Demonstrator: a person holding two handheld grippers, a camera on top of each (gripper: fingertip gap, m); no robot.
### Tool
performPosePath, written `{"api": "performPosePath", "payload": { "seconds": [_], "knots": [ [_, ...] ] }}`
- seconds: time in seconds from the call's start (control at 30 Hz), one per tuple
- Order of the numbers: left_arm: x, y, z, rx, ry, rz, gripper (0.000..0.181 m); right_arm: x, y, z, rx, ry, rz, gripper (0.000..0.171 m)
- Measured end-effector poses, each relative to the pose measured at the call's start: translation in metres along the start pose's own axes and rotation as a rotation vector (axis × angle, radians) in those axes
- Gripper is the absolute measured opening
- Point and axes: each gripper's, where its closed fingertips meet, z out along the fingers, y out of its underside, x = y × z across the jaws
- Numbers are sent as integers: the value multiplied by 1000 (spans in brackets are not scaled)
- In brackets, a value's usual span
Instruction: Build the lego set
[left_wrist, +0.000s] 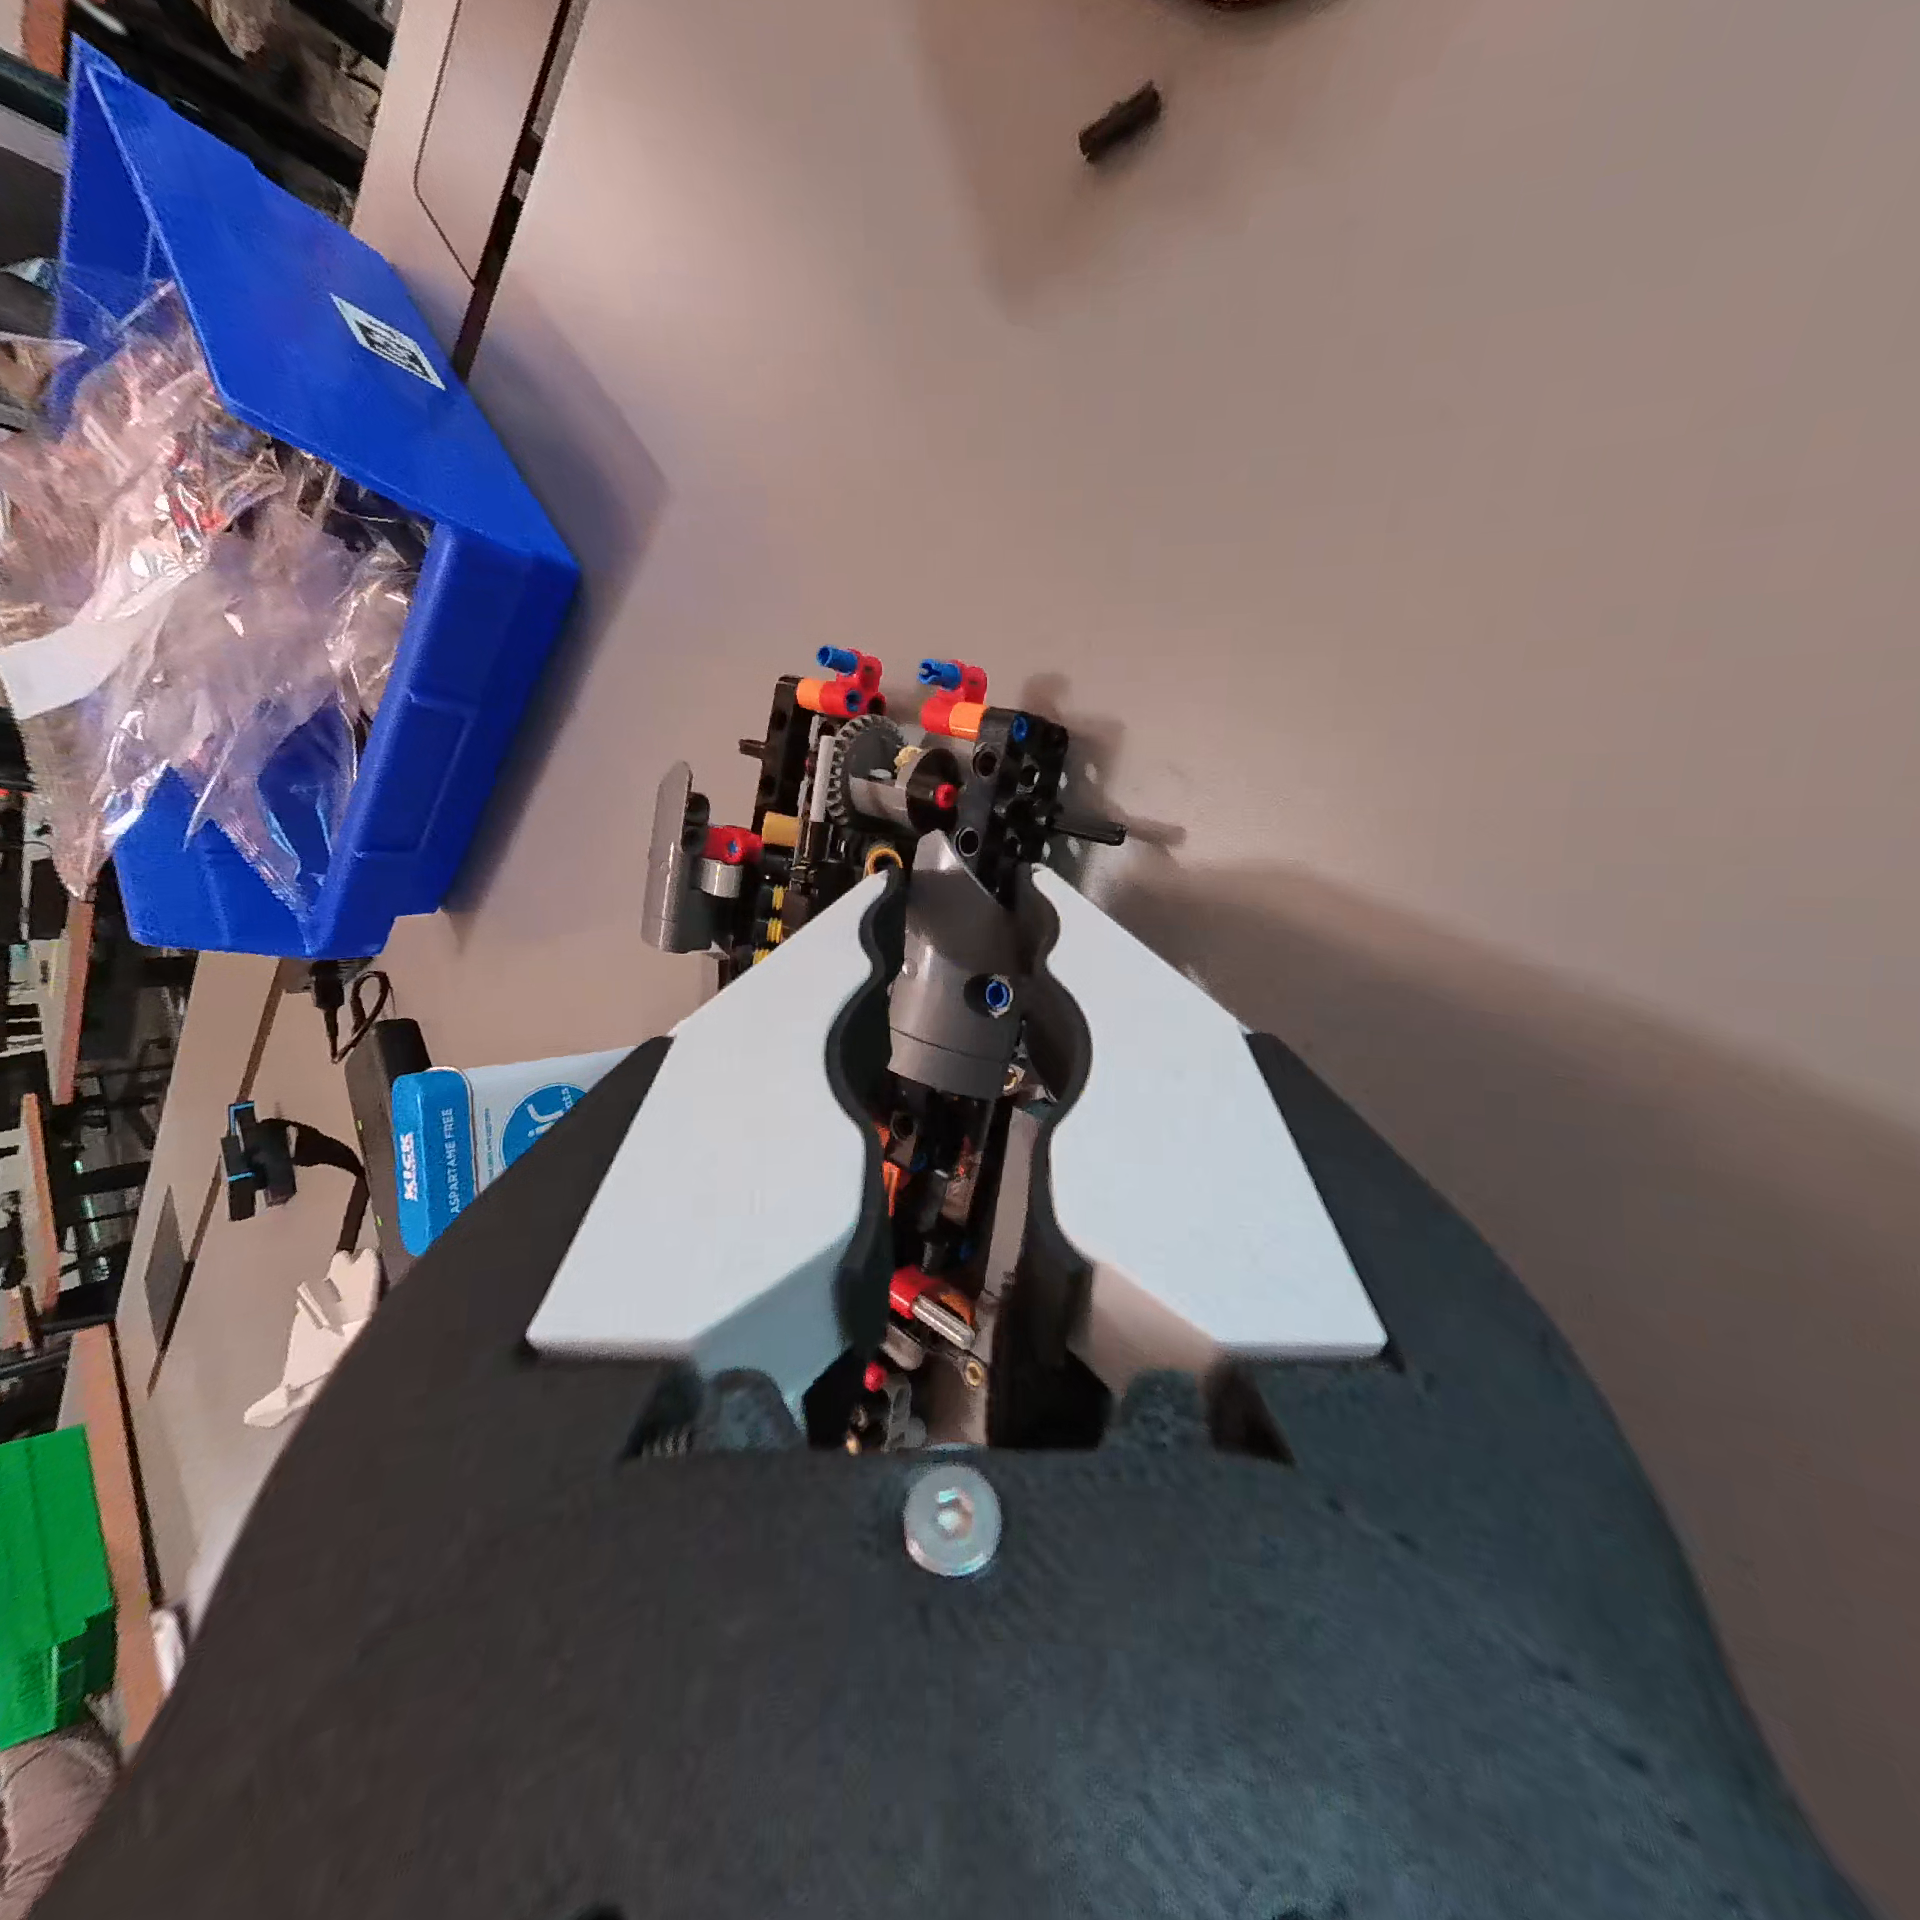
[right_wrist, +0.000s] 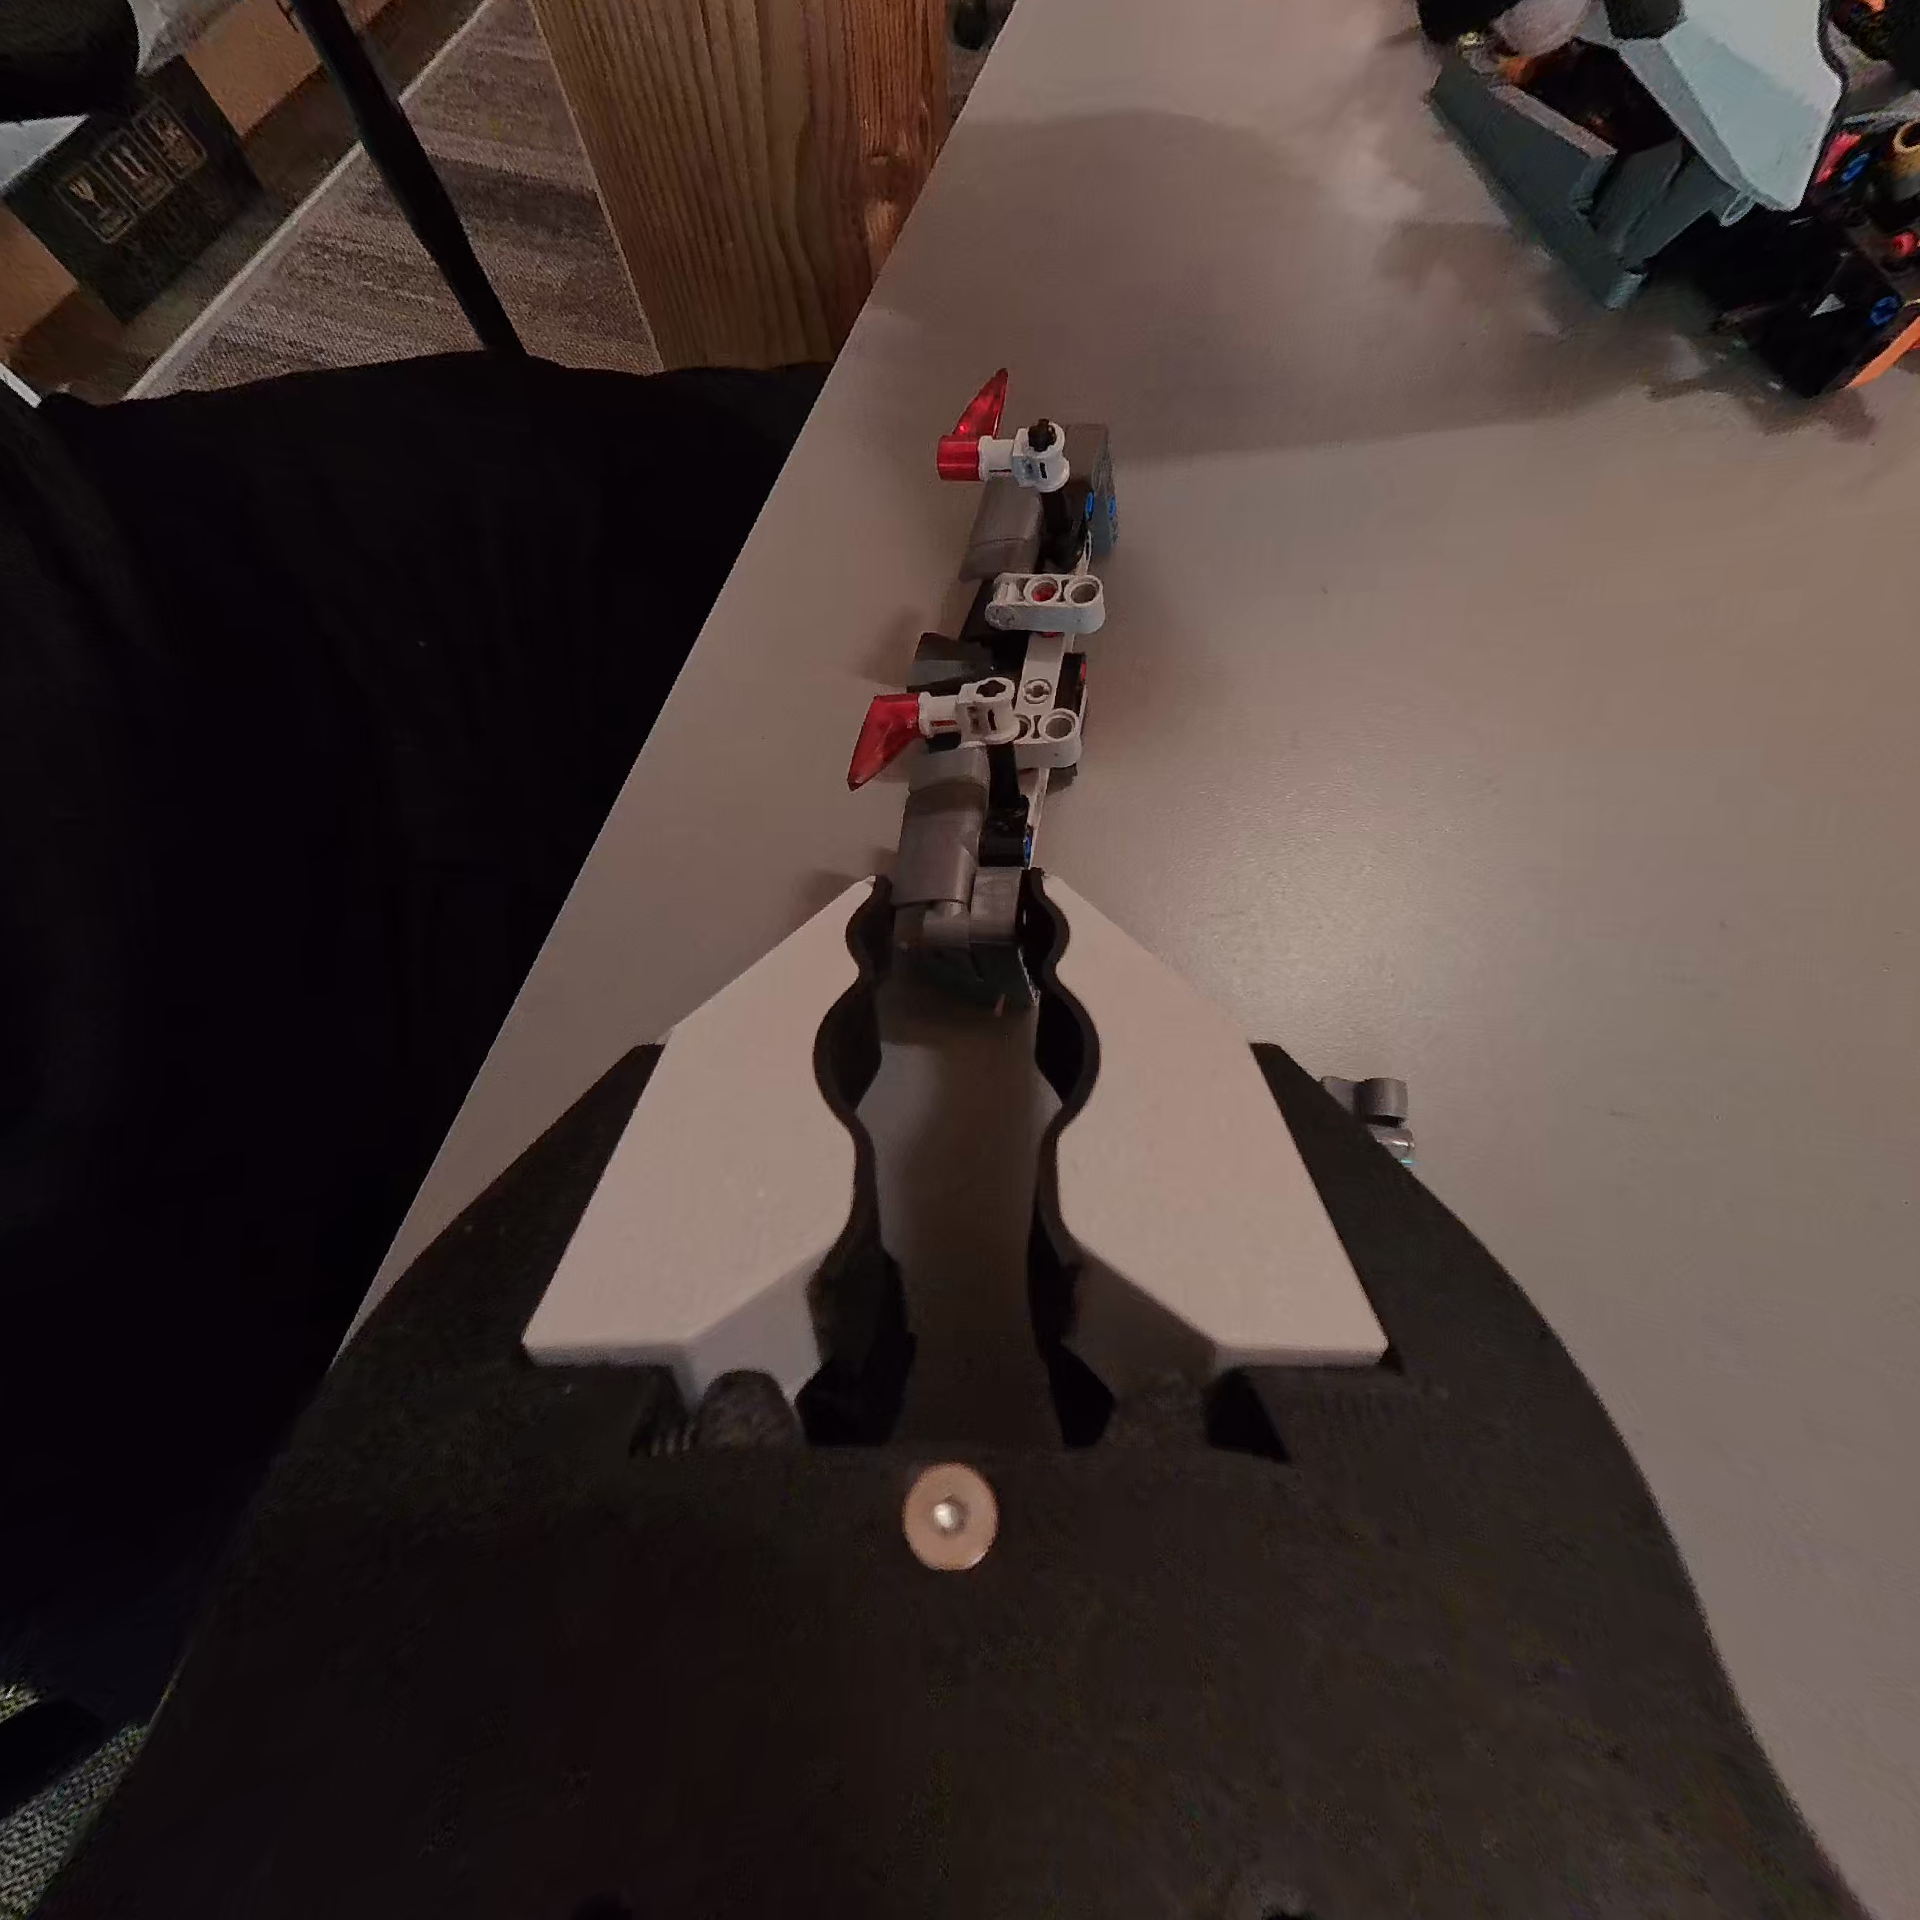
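Observation:
In the left wrist view my left gripper (left_wrist: 961, 883) is shut on the large Lego chassis (left_wrist: 914, 790), a black and dark grey build with red, blue and orange pins and a gear. It runs back between my fingers, its far end on the table. In the right wrist view my right gripper (right_wrist: 956, 883) is shut on the near end of a long narrow Lego sub-assembly (right_wrist: 1023, 665) of grey, white and black beams with two clear red pieces. It lies along the table's left edge. The other gripper and the chassis (right_wrist: 1766, 177) show at the top right of that view.
A blue bin (left_wrist: 312, 436) full of clear plastic bags stands at the left. A loose black Lego piece (left_wrist: 1120, 120) lies far up the grey table (left_wrist: 1351, 520). A blue and white box (left_wrist: 457, 1164) and cables lie at the left. A small grey piece (right_wrist: 1371, 1101) lies by my right finger. The left gripper's tips are roughly 25 cm from the right gripper's.

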Motion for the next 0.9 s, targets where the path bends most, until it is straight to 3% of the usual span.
{"api": "performPosePath", "payload": {
  "seconds": [0.33, 0.6, 0.73, 0.9],
  "knots": [
    [26, 8, -28, 157, 46, 210, 17, -1, 1, 0, -4, -8, 2, 22],
    [51, 48, -76, 230, 54, 284, 14, -1, 1, 0, -7, -16, 7, 23],
    [43, 66, -93, 230, -28, 206, 28, -2, 1, 1, -10, -19, 7, 23],
    [22, 96, -114, 135, -174, -101, 42, -1, 1, 1, -9, -26, 16, 23]
  ]
}}
